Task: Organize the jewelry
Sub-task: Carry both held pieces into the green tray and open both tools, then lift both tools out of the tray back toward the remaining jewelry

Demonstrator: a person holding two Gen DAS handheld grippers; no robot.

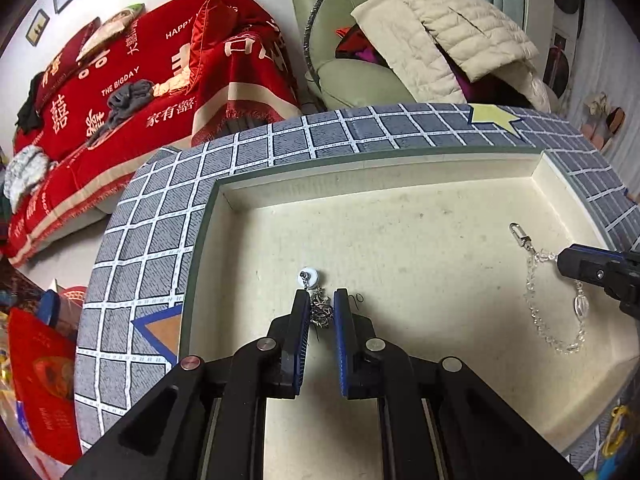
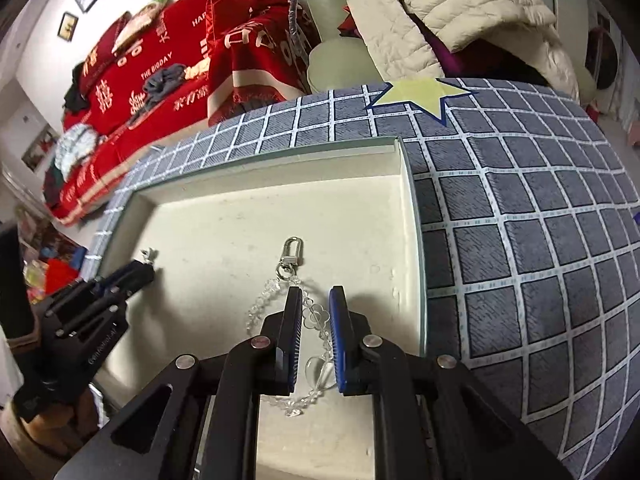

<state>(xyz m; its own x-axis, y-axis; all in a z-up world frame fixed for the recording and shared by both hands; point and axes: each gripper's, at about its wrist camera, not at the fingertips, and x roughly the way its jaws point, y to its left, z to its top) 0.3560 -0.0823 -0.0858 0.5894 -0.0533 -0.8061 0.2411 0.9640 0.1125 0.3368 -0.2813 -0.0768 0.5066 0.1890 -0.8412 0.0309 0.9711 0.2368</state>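
A shallow cream tray (image 1: 400, 220) sits on a grey checked cloth. My left gripper (image 1: 322, 294) points down into the tray's left part, shut on a small tangled metal earring (image 1: 320, 310). The earring's white round stopper (image 1: 308, 278) sticks out past the fingertips. In the tray's right part my right gripper (image 2: 316, 290) is shut on a clear bead chain (image 2: 262, 304) with a silver clasp (image 2: 291, 250). The chain's loop rests on the tray floor. Each gripper shows at the edge of the other's view: the right gripper (image 1: 560, 258) and the left gripper (image 2: 150, 266).
The grey checked cloth (image 2: 520, 200) with a pale star (image 2: 424, 94) surrounds the tray. Behind it are a red-covered sofa (image 1: 140, 92) and a green armchair (image 1: 352, 80) with a cream quilted jacket (image 1: 452, 40). Red packages (image 1: 40, 380) lie at the lower left.
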